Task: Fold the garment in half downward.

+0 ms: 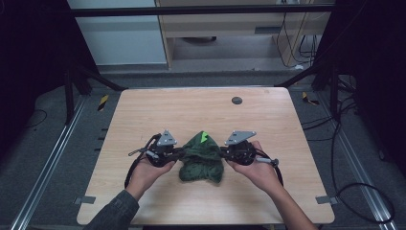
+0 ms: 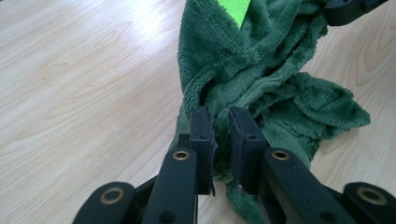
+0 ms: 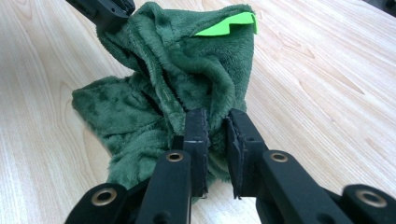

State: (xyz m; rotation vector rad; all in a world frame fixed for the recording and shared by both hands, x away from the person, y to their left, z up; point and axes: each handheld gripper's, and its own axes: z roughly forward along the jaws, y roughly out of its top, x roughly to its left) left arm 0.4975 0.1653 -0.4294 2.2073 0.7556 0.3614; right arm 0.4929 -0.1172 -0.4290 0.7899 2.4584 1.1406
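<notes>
A dark green fleece cloth with a bright green tag is bunched up at the middle of the wooden table. Its upper part is lifted between the two grippers while its lower part rests on the wood. My left gripper is shut on the cloth's left edge, and fabric shows pinched between the jaws. My right gripper is shut on the right edge, its jaws closed on a fold of the cloth. The tag stands at the top.
A black round grommet sits in the table's far middle. Grey tape pieces mark the near corners. Cables lie on the floor to the right. Bare wood surrounds the cloth on all sides.
</notes>
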